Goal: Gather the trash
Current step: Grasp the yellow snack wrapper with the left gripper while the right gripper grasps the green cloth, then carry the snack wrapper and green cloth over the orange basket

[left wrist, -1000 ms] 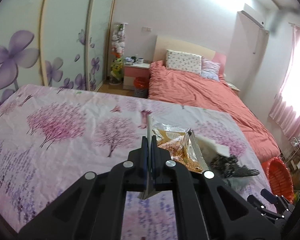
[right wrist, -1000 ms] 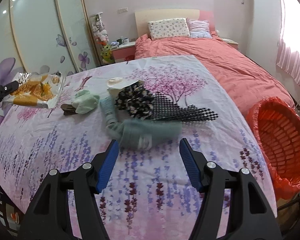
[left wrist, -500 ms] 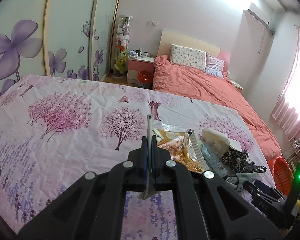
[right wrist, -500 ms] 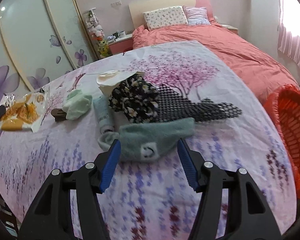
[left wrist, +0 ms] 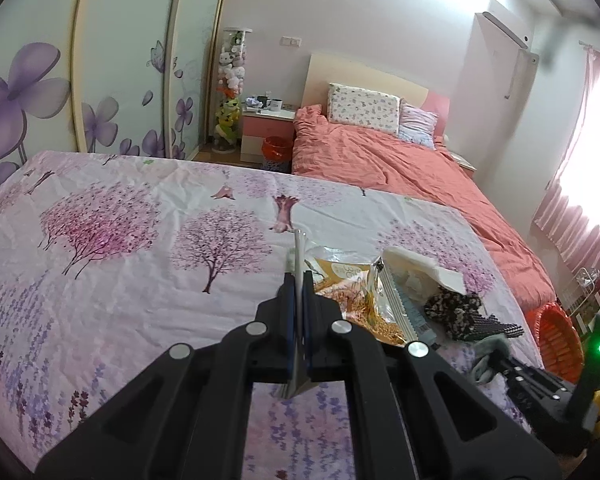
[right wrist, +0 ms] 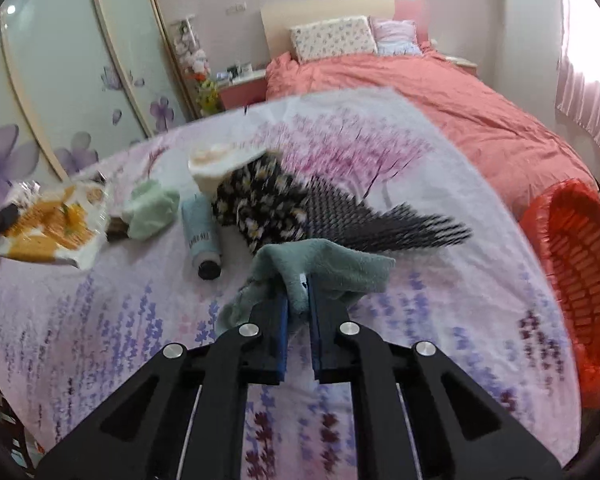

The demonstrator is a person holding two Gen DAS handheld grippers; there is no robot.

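Note:
My left gripper (left wrist: 298, 280) is shut on the edge of a crinkly orange snack wrapper (left wrist: 348, 292), which hangs to its right above the flowered bedspread. The same wrapper (right wrist: 48, 228) shows at the far left of the right wrist view. My right gripper (right wrist: 298, 292) is shut on a teal fleece sock (right wrist: 328, 264), bunched up between the blue pads. Behind the sock lie a pale blue bottle (right wrist: 202, 236), a light green sock (right wrist: 152, 208), a black floral cloth (right wrist: 260, 204), a black mesh piece (right wrist: 380, 220) and a white paper box (right wrist: 220, 160).
An orange basket lined with a red bag (right wrist: 580, 280) stands off the bed's right edge. A second bed with a coral cover (right wrist: 440, 100) lies beyond. Wardrobe doors with purple flowers (left wrist: 40, 92) fill the left wall. A pink nightstand (left wrist: 266, 124) stands at the back.
The right gripper's jaws closed from wide open onto the teal sock and gathered it upward. The left gripper kept its grip on the wrapper and hardly moved.

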